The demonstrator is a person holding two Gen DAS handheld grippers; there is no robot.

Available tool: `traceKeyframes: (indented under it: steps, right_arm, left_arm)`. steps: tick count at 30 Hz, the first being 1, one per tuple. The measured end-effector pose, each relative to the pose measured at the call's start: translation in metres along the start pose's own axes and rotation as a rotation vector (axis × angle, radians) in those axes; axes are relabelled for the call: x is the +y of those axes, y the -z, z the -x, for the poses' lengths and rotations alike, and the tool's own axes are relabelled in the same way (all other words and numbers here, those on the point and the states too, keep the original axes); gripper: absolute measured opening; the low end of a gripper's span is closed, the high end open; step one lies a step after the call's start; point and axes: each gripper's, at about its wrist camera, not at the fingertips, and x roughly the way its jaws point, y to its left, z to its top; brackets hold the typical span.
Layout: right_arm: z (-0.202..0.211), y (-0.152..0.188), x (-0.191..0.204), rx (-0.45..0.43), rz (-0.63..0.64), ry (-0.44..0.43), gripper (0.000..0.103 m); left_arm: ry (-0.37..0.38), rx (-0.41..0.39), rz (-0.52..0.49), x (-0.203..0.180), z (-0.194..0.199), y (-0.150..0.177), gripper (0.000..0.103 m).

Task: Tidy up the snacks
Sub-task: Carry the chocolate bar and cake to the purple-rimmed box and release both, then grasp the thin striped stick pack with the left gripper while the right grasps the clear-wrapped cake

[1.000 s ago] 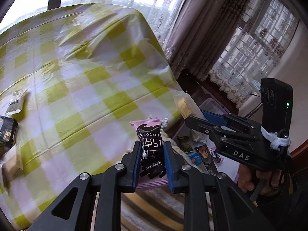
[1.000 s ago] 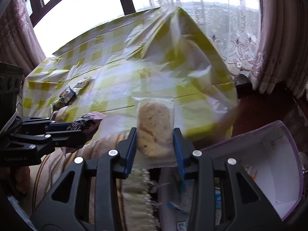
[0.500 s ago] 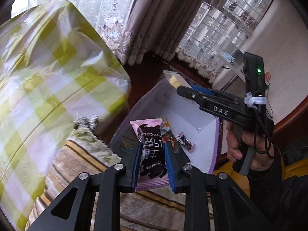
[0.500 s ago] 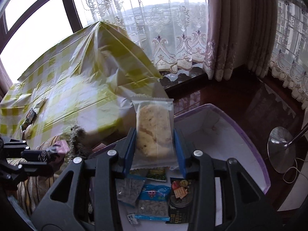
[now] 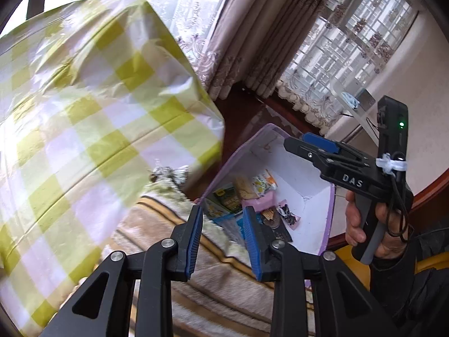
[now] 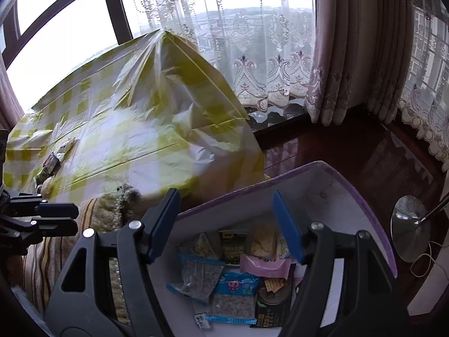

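The snacks (image 6: 238,278), a loose heap of crinkly film packets with a pale round cake in clear wrap and a pink wrapper on top, lie in the white, purple-rimmed box (image 6: 362,196) beside the table. We judge this drop-off step finished, since our left gripper (image 5: 223,241) and right gripper (image 6: 235,221) hang over the box with jaws spread and empty. Next we likely go to the glossy yellow-checked tablecloth (image 6: 118,129) for the dark packet (image 6: 52,164) there.

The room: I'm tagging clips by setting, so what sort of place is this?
Most likely a home living or dining room: lace curtains on big windows, a table under a yellow checked cloth, and a snack box on a dark wooden floor.
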Motion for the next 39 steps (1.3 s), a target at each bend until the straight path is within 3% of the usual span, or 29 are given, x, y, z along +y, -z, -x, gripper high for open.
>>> traceKeyframes:
  steps: [9, 22, 32, 39]
  right_arm:
    - [-0.013, -0.015, 0.087, 0.014, 0.095, -0.146, 0.071]
    - [-0.049, -0.005, 0.235, 0.106, 0.311, -0.306, 0.071]
    - [-0.078, 0.007, 0.316, 0.173, 0.475, -0.359, 0.072]
    - [-0.094, 0.018, 0.358, 0.21, 0.575, -0.355, 0.077]
  left_arm:
    - [-0.104, -0.061, 0.079, 0.056, 0.036, 0.017, 0.031]
    - [-0.277, -0.217, 0.356, 0.176, 0.124, 0.075, 0.031]
    - [-0.408, -0.167, 0.476, 0.24, 0.151, 0.12, 0.031]
    - [-0.424, -0.101, 0.483, 0.266, 0.142, 0.124, 0.031]
